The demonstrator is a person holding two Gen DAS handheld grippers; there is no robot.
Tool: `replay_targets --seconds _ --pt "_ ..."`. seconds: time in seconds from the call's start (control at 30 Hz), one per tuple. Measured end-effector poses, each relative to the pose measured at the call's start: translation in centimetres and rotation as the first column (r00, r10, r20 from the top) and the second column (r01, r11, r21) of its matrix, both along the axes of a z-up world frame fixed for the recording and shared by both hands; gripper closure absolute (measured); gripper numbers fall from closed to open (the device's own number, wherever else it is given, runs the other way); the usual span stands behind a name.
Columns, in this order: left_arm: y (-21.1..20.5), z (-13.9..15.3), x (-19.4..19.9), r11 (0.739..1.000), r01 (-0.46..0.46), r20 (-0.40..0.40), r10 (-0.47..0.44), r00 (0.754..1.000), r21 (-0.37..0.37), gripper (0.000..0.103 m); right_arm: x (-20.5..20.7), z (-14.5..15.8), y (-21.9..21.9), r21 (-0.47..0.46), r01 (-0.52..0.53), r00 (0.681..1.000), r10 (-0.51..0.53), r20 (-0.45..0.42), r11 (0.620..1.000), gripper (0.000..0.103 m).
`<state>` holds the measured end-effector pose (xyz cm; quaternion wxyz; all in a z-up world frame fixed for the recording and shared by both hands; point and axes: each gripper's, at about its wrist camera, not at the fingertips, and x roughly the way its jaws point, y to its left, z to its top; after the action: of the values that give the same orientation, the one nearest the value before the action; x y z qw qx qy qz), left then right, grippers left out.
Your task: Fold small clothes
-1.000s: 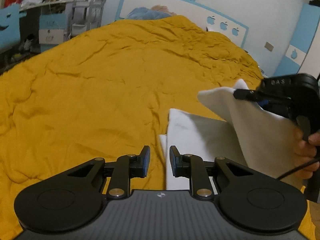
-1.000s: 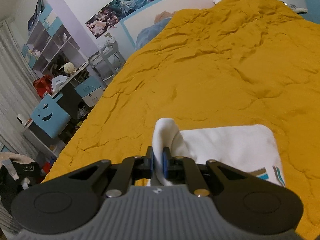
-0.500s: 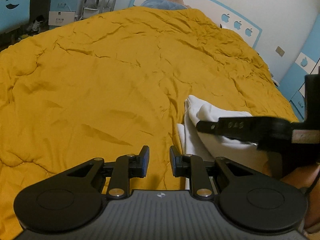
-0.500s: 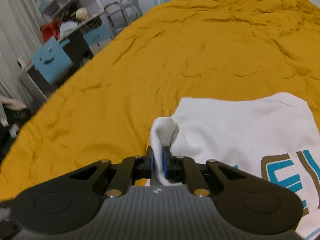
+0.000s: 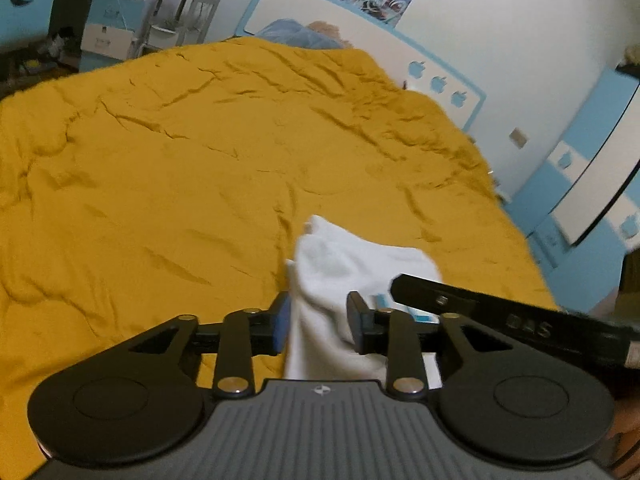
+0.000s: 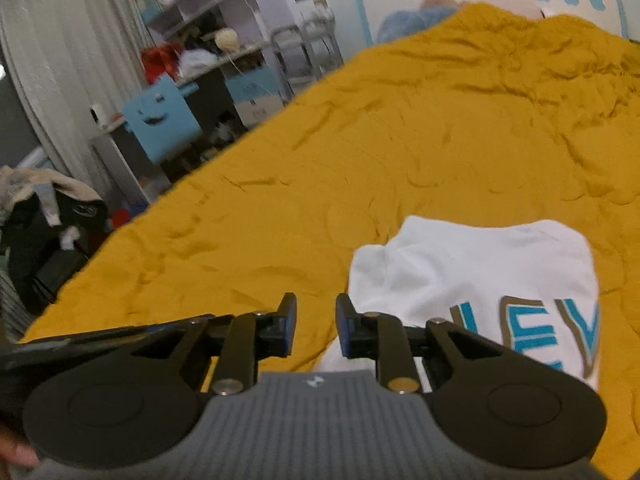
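A small white garment [image 6: 472, 272] with blue and brown letters lies folded on the yellow quilt [image 6: 400, 152]. My right gripper [image 6: 316, 324] hovers just left of its near corner. Its jaws are opening, and only quilt and a sliver of white cloth show in the gap. In the left wrist view the same garment [image 5: 352, 264] lies straight ahead. My left gripper [image 5: 319, 322] is low over its near edge, jaws opening. White cloth shows between the fingers, but the pads do not press it. The right gripper's black finger [image 5: 480, 308] crosses in from the right.
The quilt [image 5: 180, 180] covers the whole bed, wrinkled and bare to the left and far side. A blue pillow [image 5: 296, 34] lies at the headboard. A blue chair [image 6: 160, 120], a cluttered desk and shelves, and dark clothes [image 6: 48, 224] stand beyond the bed's left edge.
The right gripper was shut on a raised fold of the white garment; it has let go, and the fold now lies flat. Both grippers' jaws have widened. The left gripper has shifted over the garment's edge.
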<state>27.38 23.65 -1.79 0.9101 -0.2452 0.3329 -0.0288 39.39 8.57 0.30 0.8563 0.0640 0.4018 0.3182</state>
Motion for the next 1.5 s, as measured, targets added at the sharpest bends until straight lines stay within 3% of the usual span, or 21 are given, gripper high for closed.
replay_targets --seconds 0.2,0.37,0.57,0.7,0.77,0.8,0.87,0.9,0.93,1.1,1.2,1.27,1.33,1.4,1.5 --pt "-0.3 -0.9 -2.4 0.992 0.023 -0.023 -0.026 0.999 -0.123 0.042 -4.8 1.4 -6.3 0.012 0.071 0.995 -0.072 0.066 0.997 0.082" --pt "-1.0 -3.8 -3.3 0.975 0.01 -0.09 -0.03 0.995 -0.222 0.027 -8.7 -0.5 -11.6 -0.067 0.122 0.99 -0.117 0.079 0.99 0.073" --pt "-1.6 -7.7 -2.8 0.952 -0.077 -0.179 0.024 0.984 -0.295 0.025 -12.4 -4.9 -15.5 -0.213 0.175 0.984 -0.168 0.052 0.961 0.067" --pt "-1.4 -8.5 -2.1 0.916 -0.088 -0.109 0.048 0.993 -0.392 0.025 -13.5 -6.8 -16.1 -0.279 0.18 0.984 -0.168 0.065 0.943 0.066" --pt "-1.5 -8.8 -1.2 0.923 -0.102 -0.124 0.06 0.99 -0.372 0.028 -13.4 -7.5 -15.5 -0.299 0.18 0.984 -0.165 0.074 0.937 0.066" --pt "-1.7 -9.0 -0.5 0.934 -0.11 -0.151 0.061 0.987 -0.339 0.037 -13.2 -7.7 -15.3 -0.306 0.177 0.984 -0.161 0.077 0.935 0.066" --pt "-2.1 -9.3 0.2 0.943 -0.105 -0.182 0.048 0.982 -0.316 0.062 -12.9 -8.0 -14.5 -0.321 0.168 0.985 -0.148 0.084 0.932 0.064" --pt "-2.1 -9.3 0.5 0.941 -0.092 -0.185 0.032 0.982 -0.326 0.085 -12.9 -8.2 -14.3 -0.323 0.162 0.986 -0.141 0.089 0.932 0.058" --pt "-2.2 -8.9 0.7 0.94 -0.085 -0.179 0.026 0.983 -0.329 0.085 -12.9 -8.2 -14.0 -0.323 0.159 0.986 -0.134 0.097 0.933 0.051" --pt "-3.0 -5.6 0.3 0.944 -0.039 -0.082 0.013 0.997 -0.327 0.089 -12.5 -8.3 -11.6 -0.336 0.122 0.985 -0.073 0.156 0.934 0.036" --pt "-3.5 -4.5 0.4 0.95 -0.029 -0.061 0.011 0.998 -0.311 0.09 -11.6 -8.9 -10.5 -0.357 0.133 0.982 -0.075 0.172 0.925 0.036" --pt "-3.5 -4.3 0.7 0.953 -0.027 -0.057 0.01 0.998 -0.302 0.09 -11.1 -9.1 -10.4 -0.376 0.166 0.977 -0.101 0.186 0.912 0.042" --pt "-3.3 -4.5 0.7 0.956 -0.032 -0.065 0.013 0.998 -0.293 0.09 -11.0 -9.2 -10.9 -0.387 0.195 0.972 -0.124 0.202 0.901 0.063" --pt "-3.2 -4.8 0.9 0.957 -0.044 -0.084 0.021 0.996 -0.287 0.09 -10.9 -9.2 -12.1 -0.4 0.229 0.966 -0.156 0.207 0.888 0.075" --pt "-2.8 -5.2 0.6 0.952 -0.048 -0.086 0.022 0.996 -0.303 0.09 -10.5 -9.5 -14.9 -0.36 0.248 0.968 -0.214 0.134 0.899 0.082"
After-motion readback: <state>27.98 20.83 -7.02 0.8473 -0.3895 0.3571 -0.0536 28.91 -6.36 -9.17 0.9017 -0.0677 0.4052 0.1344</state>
